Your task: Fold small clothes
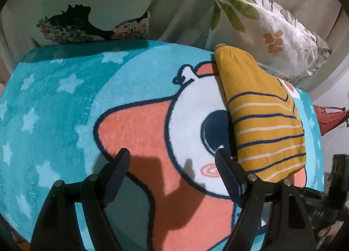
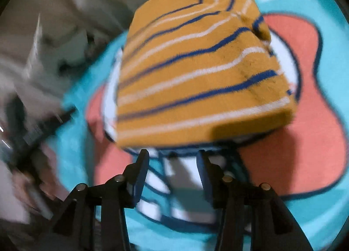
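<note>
A small mustard-yellow garment with blue and white stripes lies folded into a compact bundle on a blue cartoon blanket. In the left wrist view it sits to the right of my left gripper, which is open and empty above the blanket; its right finger is close to the garment's near edge. In the right wrist view, which is motion-blurred, the garment lies just ahead of my right gripper, which is open and empty, a little short of the garment's near edge.
Two pillows lean at the back: a floral one with a black silhouette and a ruffled leaf-print one. A red object sits off the blanket's right edge. The other gripper's black body shows at lower right.
</note>
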